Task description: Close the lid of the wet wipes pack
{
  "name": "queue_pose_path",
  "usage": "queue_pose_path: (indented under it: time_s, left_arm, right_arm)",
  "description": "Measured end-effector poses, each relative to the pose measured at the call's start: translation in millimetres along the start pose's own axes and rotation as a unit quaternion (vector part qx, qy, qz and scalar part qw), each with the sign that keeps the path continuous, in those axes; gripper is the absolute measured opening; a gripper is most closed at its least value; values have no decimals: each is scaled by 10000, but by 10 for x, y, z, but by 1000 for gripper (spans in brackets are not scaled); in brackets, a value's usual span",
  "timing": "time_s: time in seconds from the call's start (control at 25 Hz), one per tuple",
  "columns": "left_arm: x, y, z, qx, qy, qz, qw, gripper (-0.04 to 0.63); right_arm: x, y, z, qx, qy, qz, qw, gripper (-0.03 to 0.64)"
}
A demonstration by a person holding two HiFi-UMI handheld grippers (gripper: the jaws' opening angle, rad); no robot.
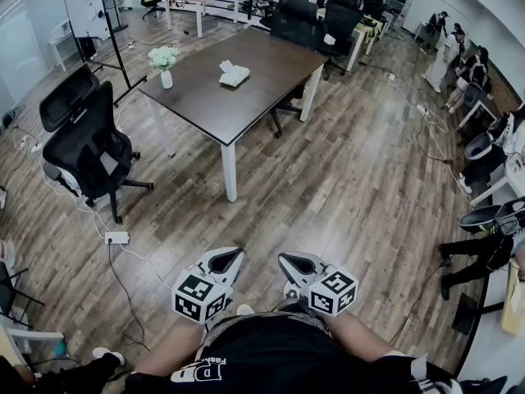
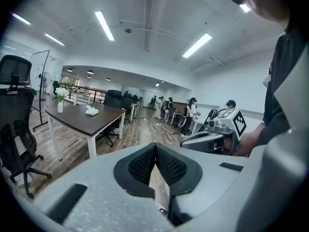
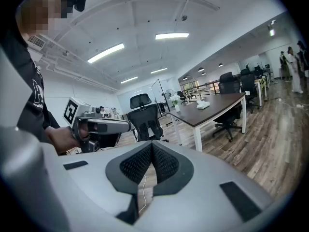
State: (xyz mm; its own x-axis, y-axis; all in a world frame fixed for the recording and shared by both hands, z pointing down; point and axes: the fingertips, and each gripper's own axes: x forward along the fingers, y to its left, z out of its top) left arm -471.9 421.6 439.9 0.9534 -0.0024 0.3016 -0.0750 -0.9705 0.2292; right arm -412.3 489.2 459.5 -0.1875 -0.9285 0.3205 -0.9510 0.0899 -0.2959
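Fingers (image 2: pixel 142 166) pressed together, empty, on left gripper (image 1: pixel 232 254) and right gripper (image 1: pixel 287 259): white wet wipes pack (image 1: pixel 234 75) parked well apart on dark brown counter (image 1: pixel 246 97).

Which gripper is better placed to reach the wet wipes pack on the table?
Left, but barely: the left gripper and right gripper are shut and far off; the wet wipes pack lies ahead on the left side.

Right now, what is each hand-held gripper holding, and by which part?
Nothing. The left hand-held gripper and the right hand-held gripper are both shut and empty. The wet wipes pack lies on the table across the room.
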Motion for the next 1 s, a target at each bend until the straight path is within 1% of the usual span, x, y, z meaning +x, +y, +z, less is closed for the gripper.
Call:
queue_pose_path:
  time_s: [0.48, 0.56, 0.68, 0.72, 0.76, 1.0]
  left_arm:
    - [-12, 72, -62, -96, 38, -62, 9999, 18]
    - [-2, 63, -78, -297, 21, -125, 9995, 18]
    - [18, 71, -132, -853, -7, -258, 9960, 18]
    - [25, 78, -155, -956, 2, -270, 9950, 18]
    - [35, 87, -174, -983, 23, -255, 9948, 18]
    - [166, 133, -175, -811, 97, -125, 9966, 18]
  right_arm:
    - [76, 43, -37, 91, -13, 27, 10000, 3]
    - [86, 64, -39, 104, -14, 70, 9999, 3]
    - [107, 69, -47, 179, -4, 144, 9997, 3]
    - [113, 59, -56, 181, 13, 150, 9997, 5]
    - [119, 39, -61, 168, 32, 145, 9997, 5]
    - [159, -143, -4, 180, 30, 161, 9997, 3]
